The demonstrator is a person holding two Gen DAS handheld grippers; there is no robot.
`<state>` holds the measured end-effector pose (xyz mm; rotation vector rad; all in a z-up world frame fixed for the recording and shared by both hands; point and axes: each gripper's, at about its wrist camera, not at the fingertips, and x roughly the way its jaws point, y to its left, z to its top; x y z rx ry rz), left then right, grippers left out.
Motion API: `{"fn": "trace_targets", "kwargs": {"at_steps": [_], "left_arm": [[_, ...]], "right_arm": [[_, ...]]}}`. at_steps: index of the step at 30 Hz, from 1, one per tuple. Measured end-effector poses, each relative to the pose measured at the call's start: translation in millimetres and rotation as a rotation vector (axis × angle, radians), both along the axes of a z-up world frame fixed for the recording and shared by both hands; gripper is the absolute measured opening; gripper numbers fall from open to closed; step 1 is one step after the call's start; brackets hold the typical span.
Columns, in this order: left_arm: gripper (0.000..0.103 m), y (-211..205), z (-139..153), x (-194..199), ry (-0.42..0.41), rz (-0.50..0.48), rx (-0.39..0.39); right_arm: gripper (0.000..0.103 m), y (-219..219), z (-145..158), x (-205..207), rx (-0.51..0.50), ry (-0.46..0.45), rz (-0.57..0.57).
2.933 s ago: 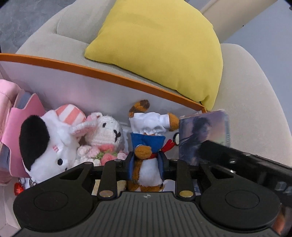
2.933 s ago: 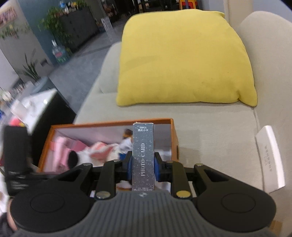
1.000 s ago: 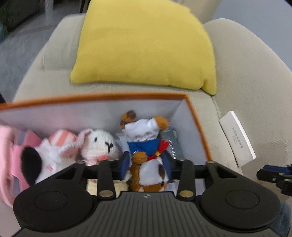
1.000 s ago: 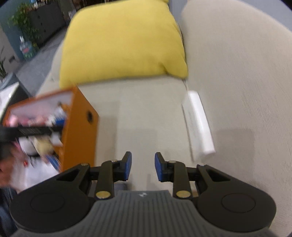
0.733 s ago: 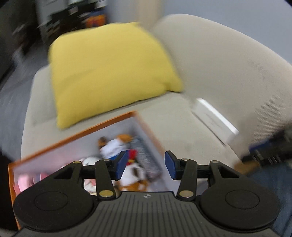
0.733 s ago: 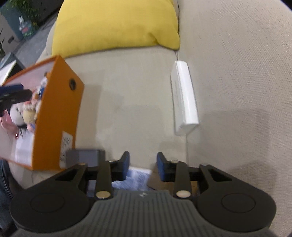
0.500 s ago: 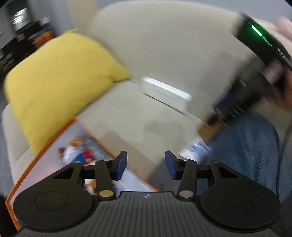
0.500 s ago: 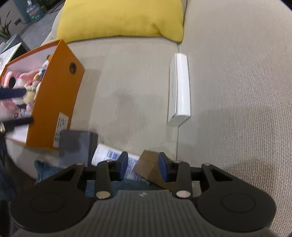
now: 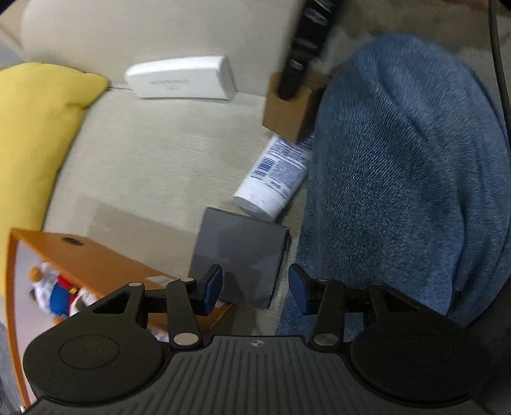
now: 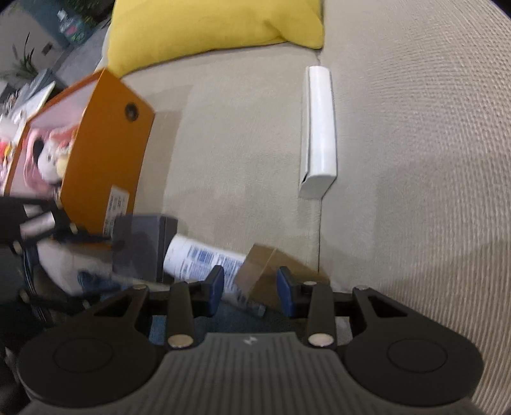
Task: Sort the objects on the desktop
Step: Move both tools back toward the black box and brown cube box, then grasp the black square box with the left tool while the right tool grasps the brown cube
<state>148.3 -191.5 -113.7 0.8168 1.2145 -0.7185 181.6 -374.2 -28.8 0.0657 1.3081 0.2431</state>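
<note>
Hovering left gripper (image 9: pixel 255 289): jaws spread wide, nothing between them, poised just above the grey box (image 9: pixel 239 255).
Right gripper (image 10: pixel 250 287): jaws apart and empty, straddling the near corner of the brown cardboard box (image 10: pixel 271 271); whether a pad touches it I cannot tell.
Task items: grey box, white tube (image 9: pixel 274 172) and brown cardboard box lie close together on the sofa seat (image 9: pixel 153 153) beside the denim-clad leg (image 9: pixel 399 175); a long white box (image 10: pixel 319 121) lies apart along the seat seam.
Orange bin (image 10: pixel 102 147): stands near the grey box, plush toys (image 10: pixel 48 156) already inside.
Risks: the tube is round and slick, likely to roll or squirt out of a pinch; the soft cushion gives way under pressing; crowded neighbours could be nudged; the cardboard may crush.
Materials: matte rigid grey box, glossy printed tube, woven beige upholstery, yellow cushion (image 10: pixel 207 28).
</note>
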Motion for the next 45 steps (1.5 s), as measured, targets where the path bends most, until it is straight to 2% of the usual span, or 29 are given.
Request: {"fn": "trace_targets", "kwargs": {"at_steps": [4, 7, 10, 13, 20, 23, 32, 36, 38, 40, 41, 45], "left_arm": [[0.053, -2.7, -12.2, 12.6, 0.107, -0.002, 0.005], [0.054, 2.5, -15.1, 21.1, 0.106, 0.018, 0.019], [0.060, 7.0, -17.9, 24.2, 0.102, 0.033, 0.018], [0.061, 4.5, -20.0, 20.1, 0.081, 0.009, 0.042], [0.085, -1.2, -29.8, 1.6, -0.011, -0.086, 0.106], [0.089, -1.9, -37.4, -11.4, -0.075, -0.130, 0.130], [0.088, -5.6, -61.5, -30.2, -0.275, -0.197, 0.240], [0.083, 0.9, -54.9, -25.7, -0.263, -0.184, 0.220], [0.074, 3.1, -47.2, -22.6, -0.249, -0.169, 0.195], [0.068, 6.5, -38.4, -20.6, -0.242, -0.158, 0.174], [0.064, 8.8, -33.9, -18.7, -0.237, -0.146, 0.160], [0.056, 17.6, -18.4, -8.3, -0.211, -0.085, 0.099]], "right_arm": [[0.039, 4.3, 7.1, 3.8, 0.044, -0.033, 0.006], [0.039, 9.2, 9.9, 2.3, 0.026, -0.053, 0.024], [0.039, 9.5, 11.6, 4.0, 0.028, -0.057, 0.019], [0.039, 9.7, 15.4, 5.6, 0.026, -0.071, 0.017], [0.040, 11.3, 17.3, 7.8, 0.013, -0.082, 0.019], [0.040, 12.3, 15.7, 7.9, 0.004, -0.081, 0.020], [0.041, 10.2, 16.8, 6.7, -0.028, -0.075, 0.033], [0.049, 14.6, 20.6, 3.7, -0.061, -0.064, 0.106], [0.049, 18.7, 21.5, 0.6, -0.093, -0.073, 0.161], [0.059, 24.0, 19.6, -2.5, -0.152, -0.081, 0.244], [0.061, 27.0, 16.6, -4.6, -0.214, -0.097, 0.321], [0.062, 33.2, 2.2, -11.6, -0.325, -0.089, 0.445]]}}
